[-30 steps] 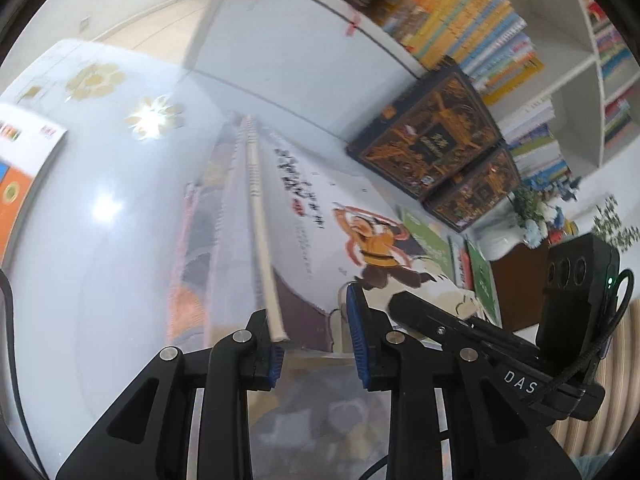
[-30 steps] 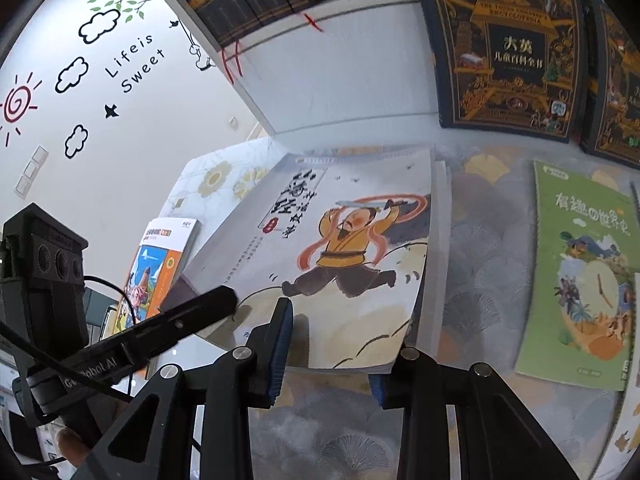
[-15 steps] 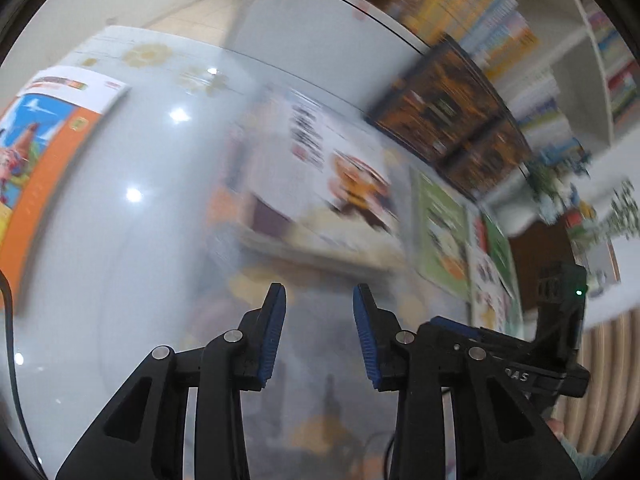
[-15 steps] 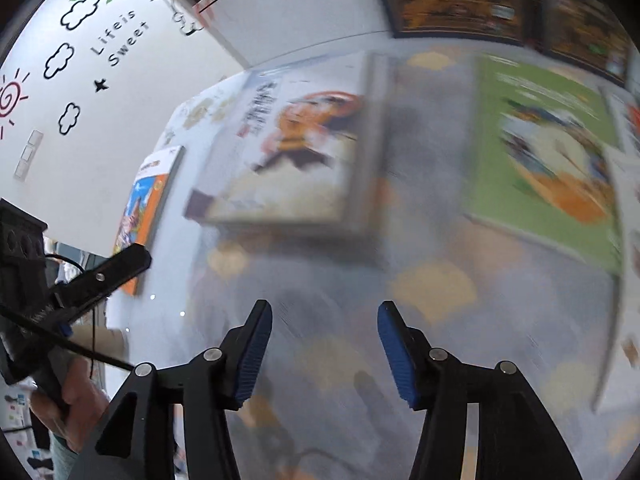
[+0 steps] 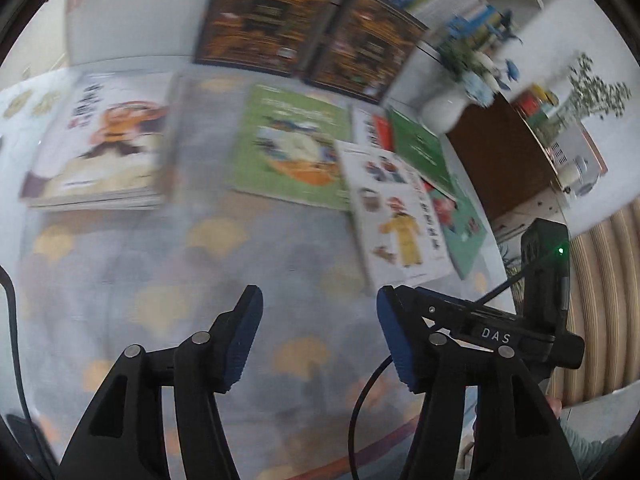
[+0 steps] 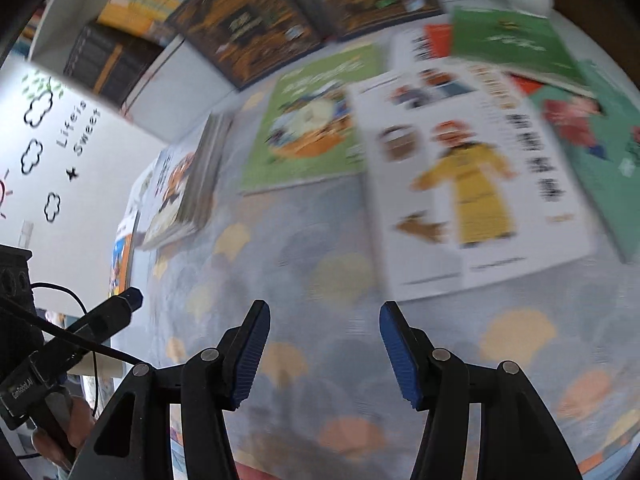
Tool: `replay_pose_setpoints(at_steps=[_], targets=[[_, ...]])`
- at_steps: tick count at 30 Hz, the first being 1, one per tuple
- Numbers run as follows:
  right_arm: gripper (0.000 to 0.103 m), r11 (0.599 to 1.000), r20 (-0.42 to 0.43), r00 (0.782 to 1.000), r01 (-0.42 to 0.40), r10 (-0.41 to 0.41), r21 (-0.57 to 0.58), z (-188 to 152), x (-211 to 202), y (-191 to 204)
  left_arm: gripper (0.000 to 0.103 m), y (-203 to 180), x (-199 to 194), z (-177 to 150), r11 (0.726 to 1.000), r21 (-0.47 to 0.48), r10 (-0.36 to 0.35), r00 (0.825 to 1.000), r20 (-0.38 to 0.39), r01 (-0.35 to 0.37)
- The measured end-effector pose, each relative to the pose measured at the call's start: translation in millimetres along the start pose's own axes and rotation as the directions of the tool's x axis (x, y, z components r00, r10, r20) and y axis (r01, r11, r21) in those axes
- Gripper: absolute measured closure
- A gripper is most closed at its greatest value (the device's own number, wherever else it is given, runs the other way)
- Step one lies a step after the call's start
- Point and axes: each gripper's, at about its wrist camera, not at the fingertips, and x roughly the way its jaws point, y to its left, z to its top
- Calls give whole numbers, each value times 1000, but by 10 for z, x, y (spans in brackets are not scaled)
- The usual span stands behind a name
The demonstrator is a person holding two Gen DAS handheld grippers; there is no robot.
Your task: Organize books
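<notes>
Two claws, left claw (image 5: 318, 334) and right claw (image 6: 324, 350), are hanging spread and empty, the left's jaws having just been opening, above the worktop (image 5: 200, 304), seemingly freed for the next book (image 6: 476, 184) lying just beyond, beside the stack (image 5: 96, 148).

Glossy paper book covers (image 5: 396, 216) (blurred); seemingly cloth mat (image 5: 200, 280).

The right hand-held gripper (image 6: 324, 348) hangs open and empty over the patterned grey mat (image 6: 312, 256), near a white picture book with a yellow-coated figure (image 6: 472, 184).
</notes>
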Motion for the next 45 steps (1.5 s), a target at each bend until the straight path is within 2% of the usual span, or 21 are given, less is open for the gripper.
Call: replay_pose_setpoints(at_steps=[4, 8, 10, 14, 16, 18, 19, 22, 25, 26, 27, 29, 34, 37, 40, 43, 45], targets=[[47, 1000, 24, 1000, 16, -17, 25, 17, -290, -475, 43, -395, 299, 10, 1000, -8, -12, 1000, -17, 12], [45, 998, 29, 999, 33, -35, 61, 58, -460, -974, 42, -676, 727, 10, 998, 6, 66, 997, -42, -66], [39, 997, 14, 999, 39, -41, 70, 124, -436, -1204, 41, -734, 964, 1, 993, 4, 116, 992, -53, -116], [39, 998, -34, 999, 19, -17, 52, 313, -278, -1370, 42, -727, 1234, -16, 986, -63, 148, 987, -61, -152], [39, 999, -25, 999, 24, -23, 35, 401, -254, -1357, 42, -746, 1263, -11, 982, -75, 170, 985, -19, -171], [39, 999, 7, 999, 42, -42, 3, 505, -236, -1303, 42, -751, 1326, 4, 979, -86, 186, 982, -21, -187], [40, 998, 25, 998, 66, -66, -12, 538, -236, -1289, 42, -741, 1363, 5, 980, -103, 166, 986, -31, -169], [66, 989, 40, 990, 135, -133, -65, 636, -139, -1220, 42, -744, 1462, -1, 978, -119, 172, 985, -25, -174], [68, 975, 26, 980, 200, -198, -97, 643, 1, -1178, 44, -749, 1636, -13, 980, -122, 154, 987, -46, -159], [68, 975, 6, 980, 199, -199, -104, 628, 74, -1166, 44, -750, 1688, -25, 982, -119, 138, 989, -58, -144], [67, 976, -10, 981, 193, -195, -103, 621, 115, -1169, 44, -781, 1688, -42, 985, -97, 139, 989, -45, -142], [66, 979, -11, 985, 169, -171, -111, 589, 108, -1156, 42, -842, 1687, -71, 992, -46, 116, 991, -67, -119], [65, 982, -65, 990, 113, -123, -149, 382, 16, -1201, 42, -860, 1422, -321, 996, -71, 47, 996, -73, -52], [60, 977, -130, 987, 66, -94, -204, 139, -54, -1210, 42, -884, 1260, -677, 995, -104, -1, 996, -90, -8], [56, 964, -160, 984, 36, -80, -262, -150, -172, -1234, 43, -878, 1238, -1117, 986, -163, -53, 988, -148, 29], [56, 951, -196, 976, 27, -91, -307, -348, -264, -1237, 44, -946, 1117, -1289, 991, -135, -4, 991, -133, -14], [56, 947, -174, 978, 53, -113, -318, -442, -337, -1260, 44, -972, 1095, -1331, 989, -139, 39, 991, -128, -56]])
